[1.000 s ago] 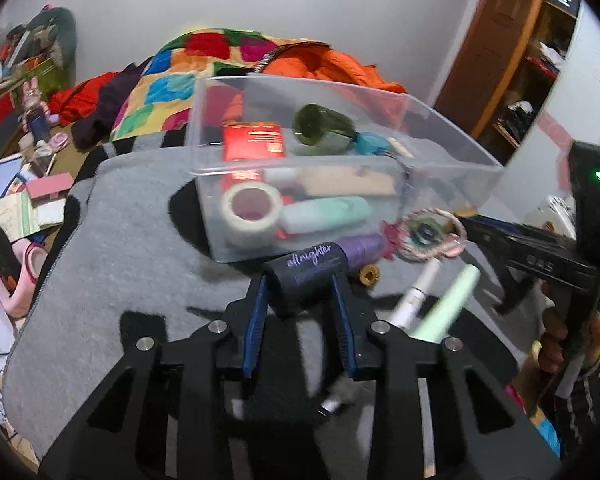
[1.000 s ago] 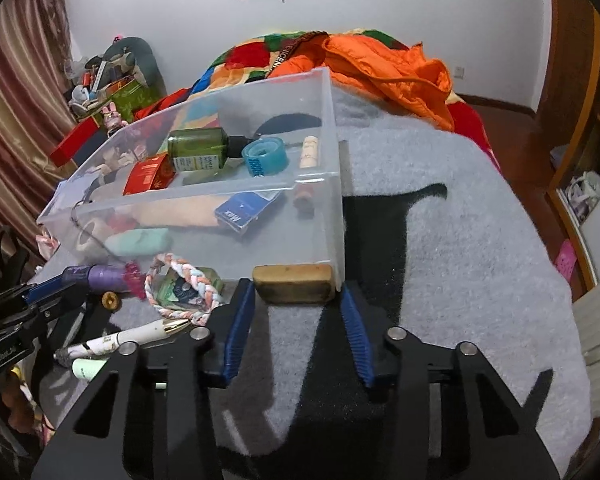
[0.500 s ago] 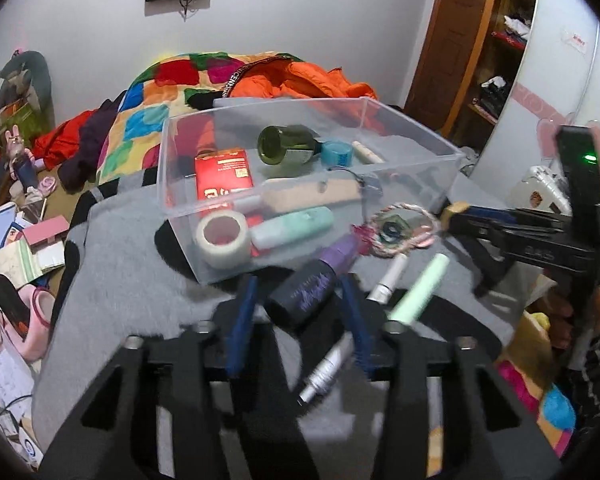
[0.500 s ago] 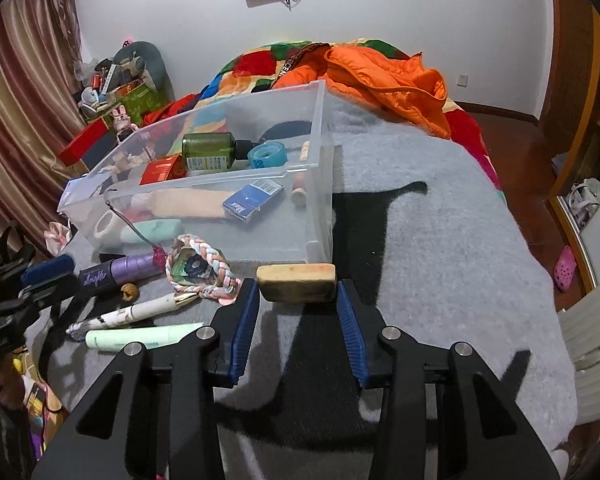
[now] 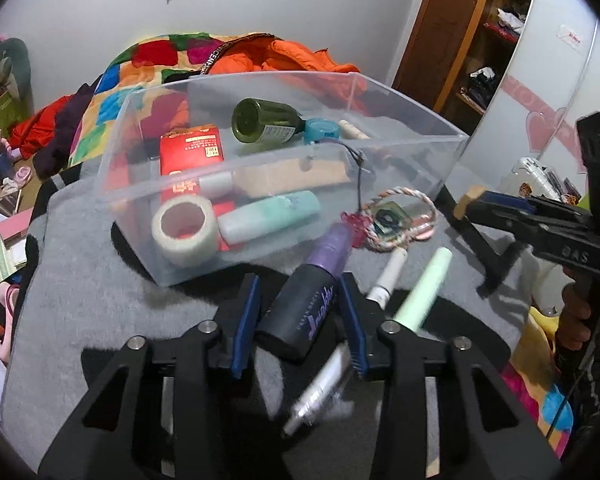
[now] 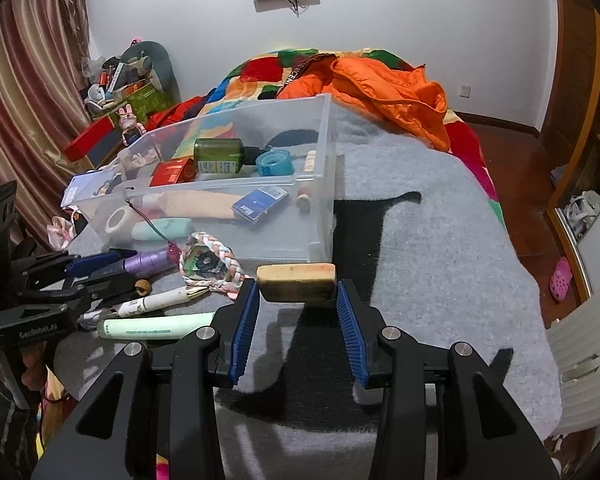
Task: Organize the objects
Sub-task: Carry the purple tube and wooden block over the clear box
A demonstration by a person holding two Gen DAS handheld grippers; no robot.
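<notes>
My left gripper clamps a black-and-purple spray bottle, tilted, just near of the clear bin on the grey blanket. My right gripper grips a tan block at its ends, held near the bin's near-right corner. Loose on the blanket btwn the two grippers: a braided ring, a white pen and a pale green tube, side by side. Inside the bin (already fairly full): green bottle, red box, tape roll, mint tube, blue box.
</notes>
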